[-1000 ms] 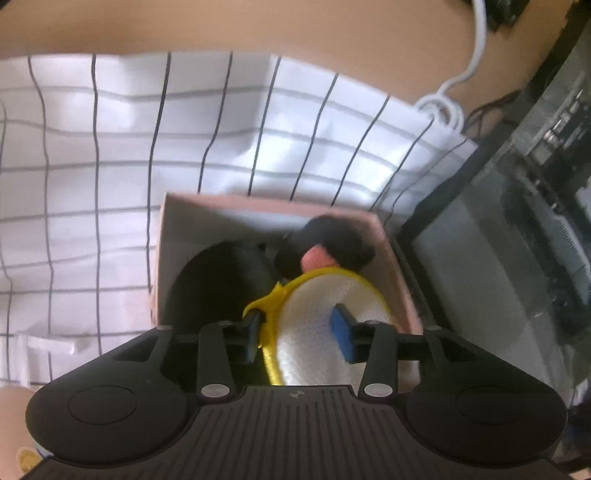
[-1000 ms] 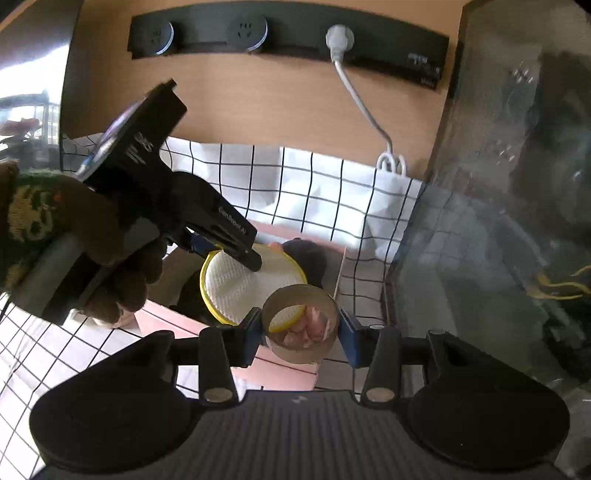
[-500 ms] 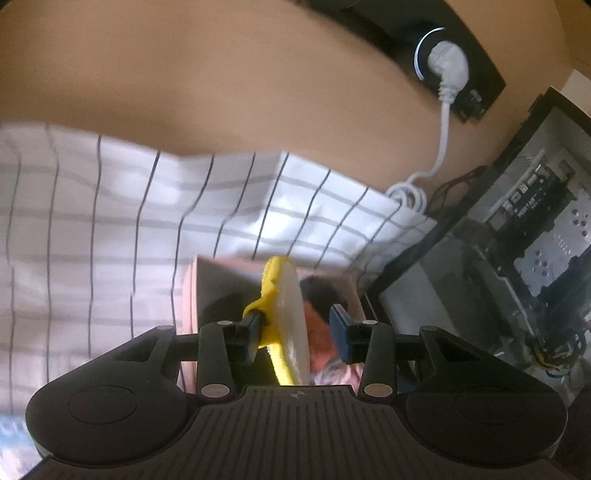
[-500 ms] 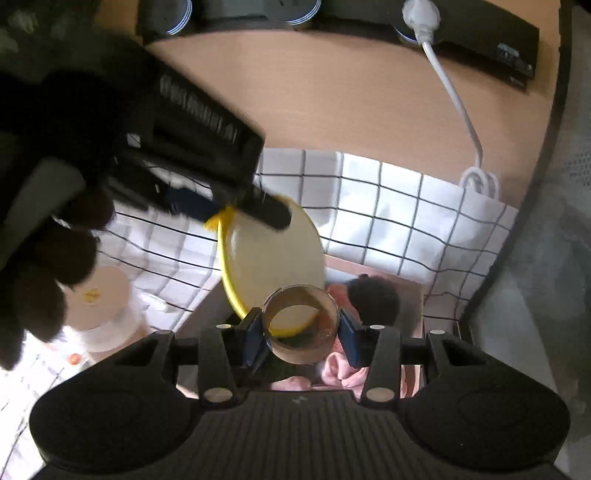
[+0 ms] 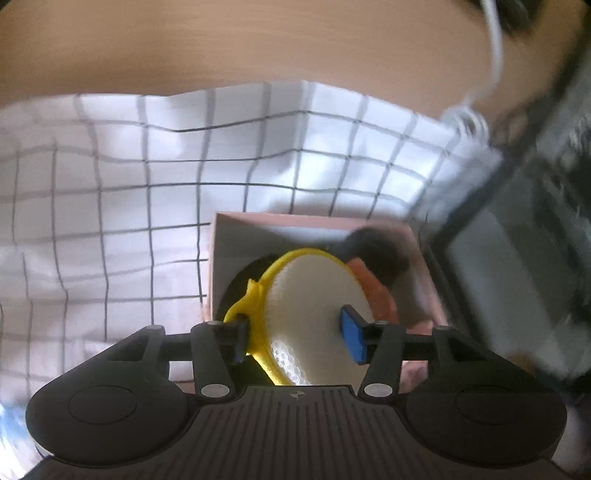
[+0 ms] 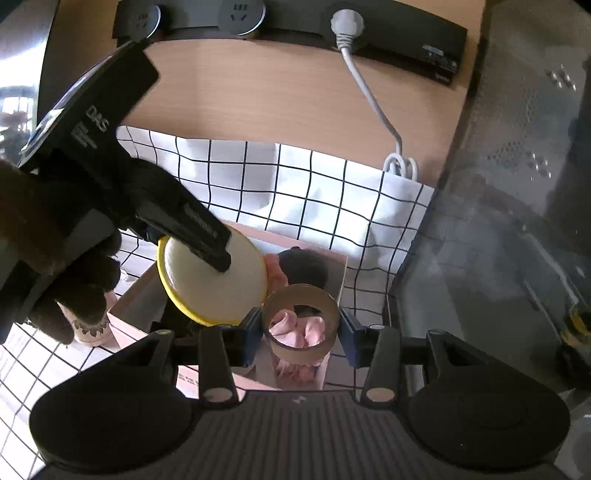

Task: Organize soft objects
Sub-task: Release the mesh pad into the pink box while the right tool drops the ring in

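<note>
- Left tool [image 5: 295, 332]: straddling a round white pad with a yellow rim [image 5: 314, 306], tilted above the pink box [image 5: 314, 220]; jaws just widened, left finger against the yellow rim, blue right pad in front of the white face. Cannot tell whether it is still pinched.
- Right tool [image 6: 300, 334]: clenched across a brown tape ring [image 6: 301, 295], blue pads on its two sides, just above the box's near right part.
- Inside the box: a black fuzzy lump [image 5: 376, 247] at the far right corner, an orange-pink piece [image 5: 375, 295] tucked behind the pad, a dark round shape [image 5: 236, 291] beneath it.
- Around the box: a white cloth with a black grid [image 5: 110, 184] spread over the worktop, a glass-sided computer case [image 6: 517, 203] close on the right.
- Only from the right wrist: a dark gloved hand [image 6: 62, 266] gripping the left tool, pink folds of fabric [image 6: 295, 328] seen through the ring, a pale patterned cup [image 6: 88, 328] left of the box, a black power strip [image 6: 399, 33] on the wooden wall with a white plug [image 6: 345, 22] and looped cord.
- Only from the left wrist: the pad's netted white face and its yellow loop at the left finger.
</note>
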`<state>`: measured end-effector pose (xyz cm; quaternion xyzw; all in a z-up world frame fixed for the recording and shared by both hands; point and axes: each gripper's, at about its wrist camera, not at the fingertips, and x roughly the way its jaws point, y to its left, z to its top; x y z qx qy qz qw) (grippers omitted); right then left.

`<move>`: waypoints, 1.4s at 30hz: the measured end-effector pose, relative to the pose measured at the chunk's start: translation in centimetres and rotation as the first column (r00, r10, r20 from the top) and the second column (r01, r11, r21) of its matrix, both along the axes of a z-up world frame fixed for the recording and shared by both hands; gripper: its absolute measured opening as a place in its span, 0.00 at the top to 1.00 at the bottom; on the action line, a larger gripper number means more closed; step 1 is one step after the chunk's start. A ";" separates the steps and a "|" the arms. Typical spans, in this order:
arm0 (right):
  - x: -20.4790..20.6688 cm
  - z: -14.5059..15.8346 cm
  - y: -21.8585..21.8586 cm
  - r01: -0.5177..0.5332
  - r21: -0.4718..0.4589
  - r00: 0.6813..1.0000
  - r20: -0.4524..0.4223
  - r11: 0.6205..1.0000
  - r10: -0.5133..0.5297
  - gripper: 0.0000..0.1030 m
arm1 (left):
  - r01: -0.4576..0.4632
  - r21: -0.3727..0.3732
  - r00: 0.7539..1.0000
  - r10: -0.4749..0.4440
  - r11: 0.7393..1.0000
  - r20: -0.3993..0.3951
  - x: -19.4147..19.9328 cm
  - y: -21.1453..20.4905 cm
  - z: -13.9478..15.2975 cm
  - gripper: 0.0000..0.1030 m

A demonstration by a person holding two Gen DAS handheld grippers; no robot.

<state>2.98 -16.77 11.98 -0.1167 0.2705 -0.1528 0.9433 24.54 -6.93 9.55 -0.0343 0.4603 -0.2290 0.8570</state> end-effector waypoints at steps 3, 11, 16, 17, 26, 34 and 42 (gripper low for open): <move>0.5 -0.1 0.9 -0.044 -0.003 0.999 0.003 0.999 0.044 0.58 | 0.001 -0.085 1.000 -0.001 0.996 0.001 0.1 1.5 1.2 0.51; 4.4 -0.5 4.4 -0.171 -0.056 0.985 0.014 0.984 0.172 0.58 | 0.038 -0.147 0.999 -0.040 0.988 -0.010 -0.4 3.7 2.6 0.51; 4.4 -0.5 5.2 -0.186 -0.099 0.982 0.005 0.978 0.188 0.58 | 0.095 -0.271 0.992 -0.114 0.958 -0.052 -0.3 3.3 1.7 0.52; 4.0 -0.3 4.9 -0.181 -0.105 0.983 0.010 0.978 0.183 0.58 | 0.108 -0.295 0.990 -0.130 0.949 -0.058 -0.2 3.1 1.6 0.52; 1.0 0.4 0.9 -0.073 -0.096 0.996 0.037 0.993 0.077 0.58 | 0.137 -0.201 0.981 -0.162 0.970 -0.109 1.4 -0.7 -0.3 0.55; 1.9 -0.8 -0.3 -0.103 -0.024 0.994 0.029 0.994 0.104 0.58 | 0.067 -0.034 0.995 -0.069 0.997 -0.073 1.7 -0.4 -1.7 0.42; 7.2 -4.8 0.7 -0.154 -0.065 0.987 -0.048 0.986 0.151 0.57 | 0.097 -0.041 0.994 -0.100 0.994 -0.055 1.7 -0.5 -1.4 0.45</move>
